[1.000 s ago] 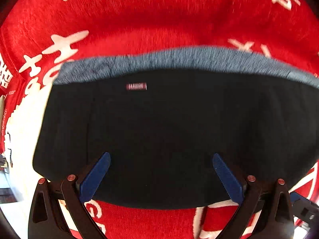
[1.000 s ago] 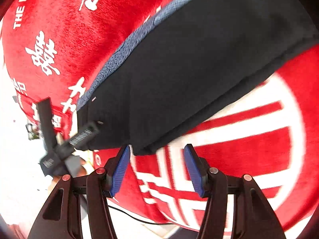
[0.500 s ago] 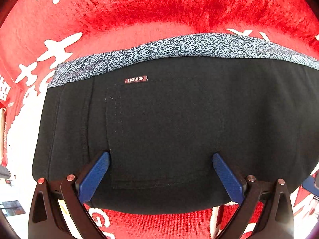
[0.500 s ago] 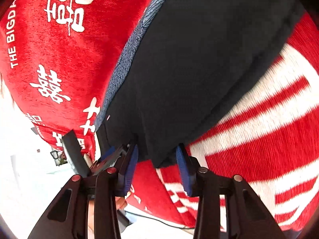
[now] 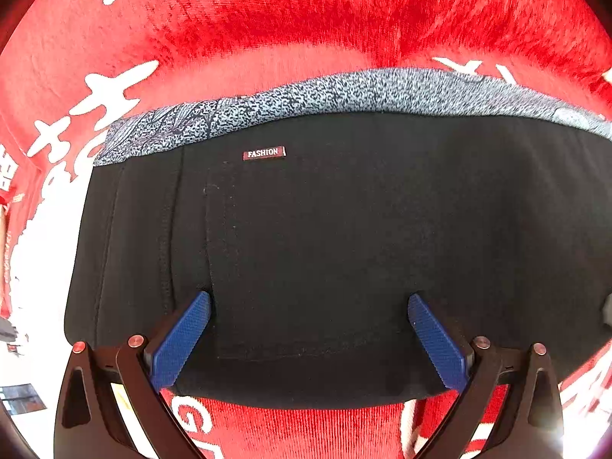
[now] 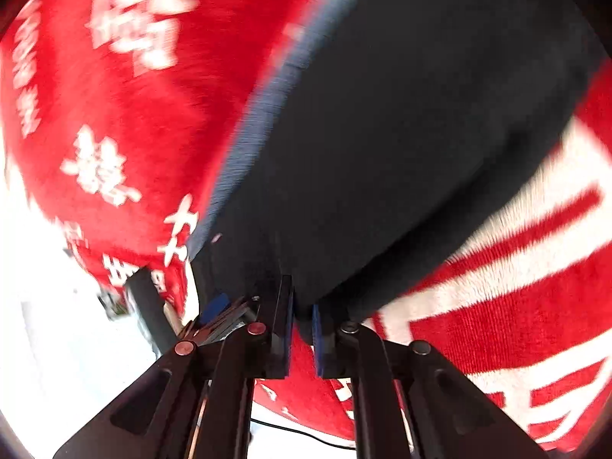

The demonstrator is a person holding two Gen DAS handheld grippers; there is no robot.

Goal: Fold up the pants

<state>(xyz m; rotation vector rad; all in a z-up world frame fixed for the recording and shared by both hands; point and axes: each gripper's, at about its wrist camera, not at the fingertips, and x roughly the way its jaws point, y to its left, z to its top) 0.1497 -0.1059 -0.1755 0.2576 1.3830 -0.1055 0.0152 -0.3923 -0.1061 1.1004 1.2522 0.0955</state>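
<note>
My right fingers (image 6: 302,329) are clamped on the pants (image 6: 401,153) corner; left fingers (image 5: 306,329) spread wide over the pants, grabbing nothing, red blanket (image 5: 267,30) beyond.

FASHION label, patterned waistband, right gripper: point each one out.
FASHION label (image 5: 264,153): left wrist view, its middle.
patterned waistband (image 5: 344,93): left wrist view, mid-band.
right gripper (image 6: 302,315): right wrist view, between fingertips pinching black cloth.

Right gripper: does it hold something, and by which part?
The right gripper is shut on the black pants, pinching their near corner edge.
</note>
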